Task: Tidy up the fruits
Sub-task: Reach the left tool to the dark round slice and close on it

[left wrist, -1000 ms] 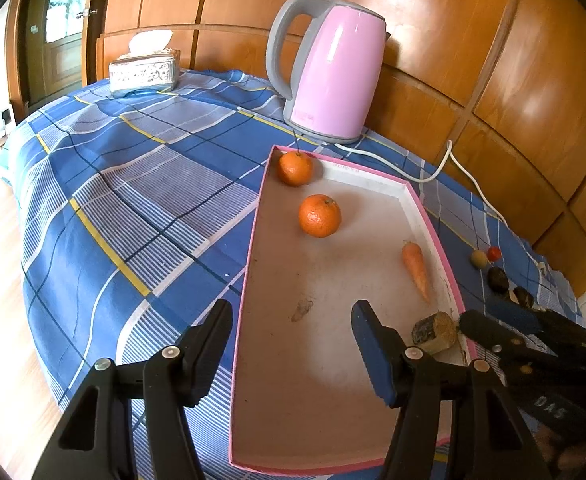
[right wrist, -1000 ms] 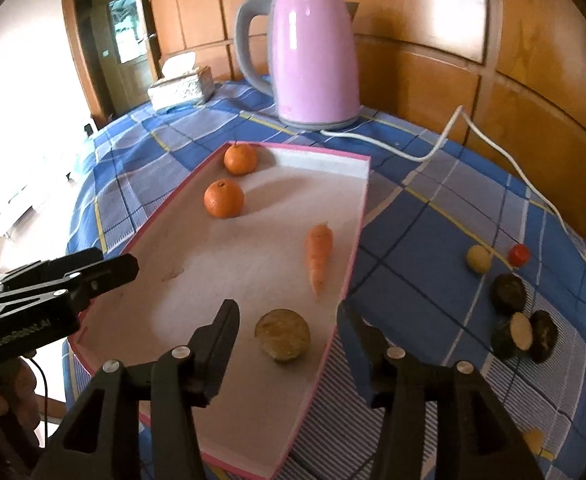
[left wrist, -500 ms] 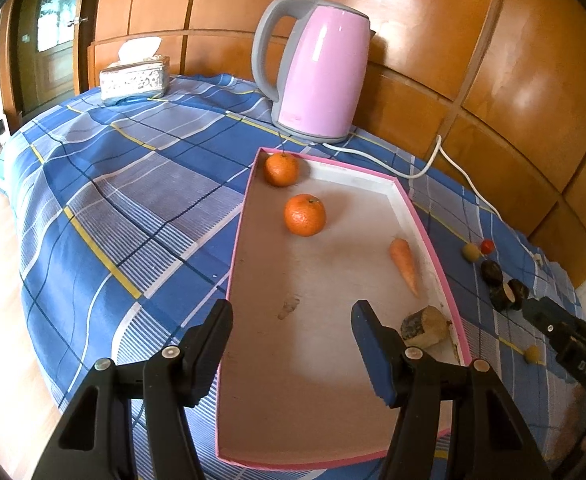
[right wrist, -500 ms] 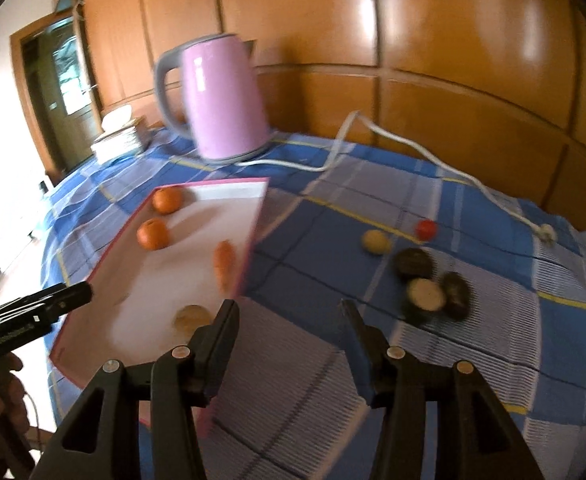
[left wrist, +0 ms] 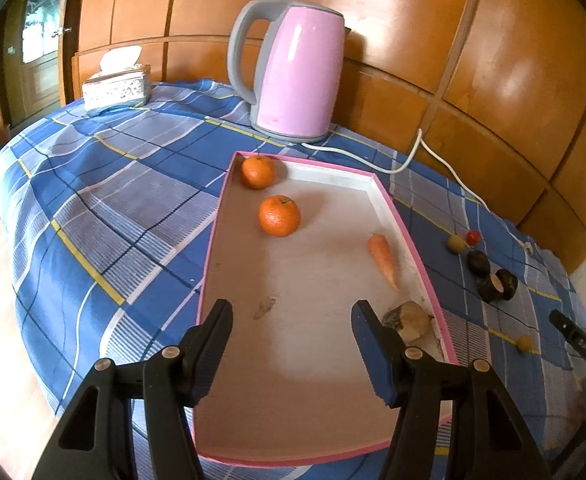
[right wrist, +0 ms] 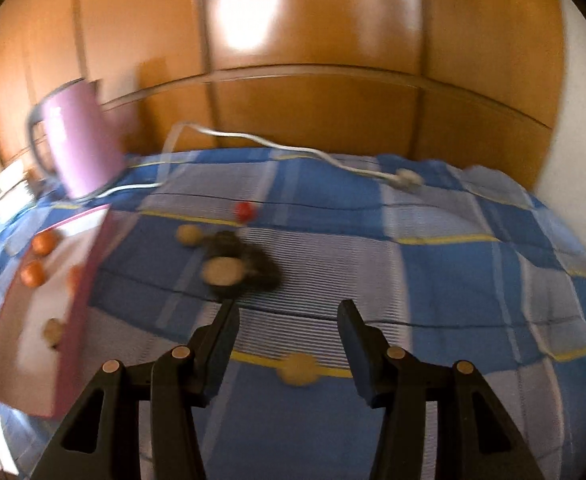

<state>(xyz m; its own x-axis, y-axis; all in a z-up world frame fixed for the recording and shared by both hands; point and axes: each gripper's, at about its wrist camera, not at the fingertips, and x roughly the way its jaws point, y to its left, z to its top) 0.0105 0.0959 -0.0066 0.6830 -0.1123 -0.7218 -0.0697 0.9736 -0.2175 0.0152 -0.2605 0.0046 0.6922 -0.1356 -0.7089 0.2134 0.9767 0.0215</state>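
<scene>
On the checked worktop [left wrist: 105, 208], loose fruit lies right of the tray [left wrist: 213, 240]; both tongs part open and empty.
Your left tongs [left wrist: 289, 340] hover over the near end of the tray, gripping nothing; two oranges [left wrist: 279, 216], a carrot [left wrist: 383, 258] and a brown lump [left wrist: 407, 320] already lie inside. Your right tongs [right wrist: 287, 330] stand part open over the cloth, empty, with a small yellow fruit [right wrist: 299, 368] just below the gap; that view is blurred. Dark pieces [right wrist: 233, 268], one cut pale, a second yellow fruit [right wrist: 189, 235] and a red one [right wrist: 246, 210] lie further off. In my judgement the yellow fruit is light, round and prone to roll: take it across its middle, squarely, with gentle pressure to avoid bruising.
</scene>
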